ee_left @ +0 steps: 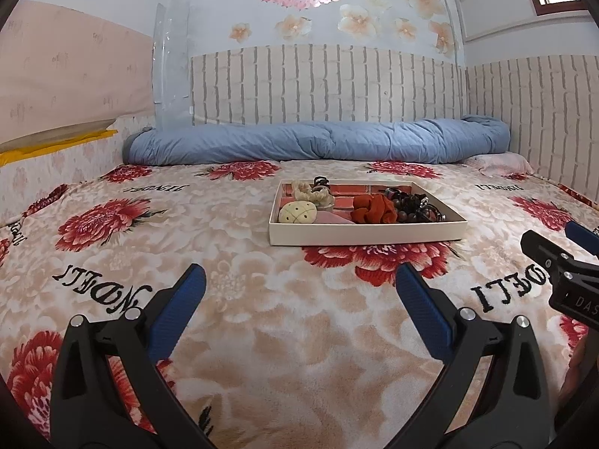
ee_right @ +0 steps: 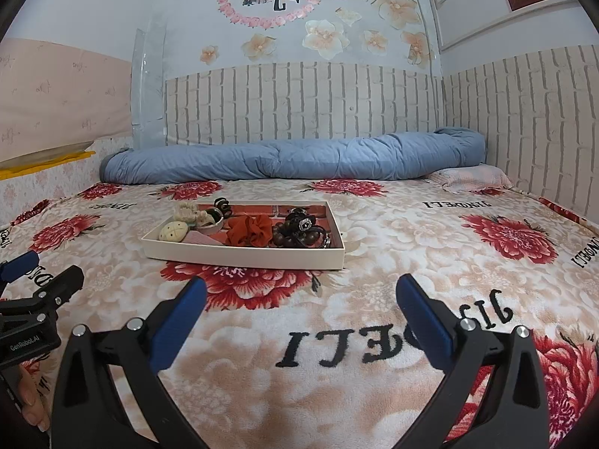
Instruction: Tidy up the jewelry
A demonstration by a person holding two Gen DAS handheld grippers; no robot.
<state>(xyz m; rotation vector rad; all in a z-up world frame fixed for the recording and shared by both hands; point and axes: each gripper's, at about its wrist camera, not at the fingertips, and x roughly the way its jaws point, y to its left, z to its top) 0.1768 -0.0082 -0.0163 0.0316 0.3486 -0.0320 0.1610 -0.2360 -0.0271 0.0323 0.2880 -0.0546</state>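
On the bed, a floral blanket (ee_left: 232, 224) with red peonies and black lettering covers the whole surface. Beyond the tray, a rolled blue quilt (ee_left: 318, 142) lies along the brick-patterned wall, with a pink pillow (ee_left: 501, 162) at its right end. The shallow white tray (ee_left: 367, 232) sits flat on the blanket, well ahead of both grippers. Inside the tray: a rust-red scrunchie (ee_left: 374, 207) at centre; to its right, a string of dark brown beads (ee_left: 406, 214) and a tangle of black hair clips (ee_left: 415, 198); to its left, a cream scrunchie (ee_left: 312, 194), a cream round piece with stitched lines (ee_left: 295, 212) at the near-left corner, and a pink item (ee_left: 331, 219) beside it.

The left gripper (ee_left: 299, 280) hovers near the blanket short of the tray, jaws spread wide, holding nothing. The right gripper (ee_right: 299, 292) is likewise short of the tray, jaws wide apart and empty. Both stand clear of the tray.
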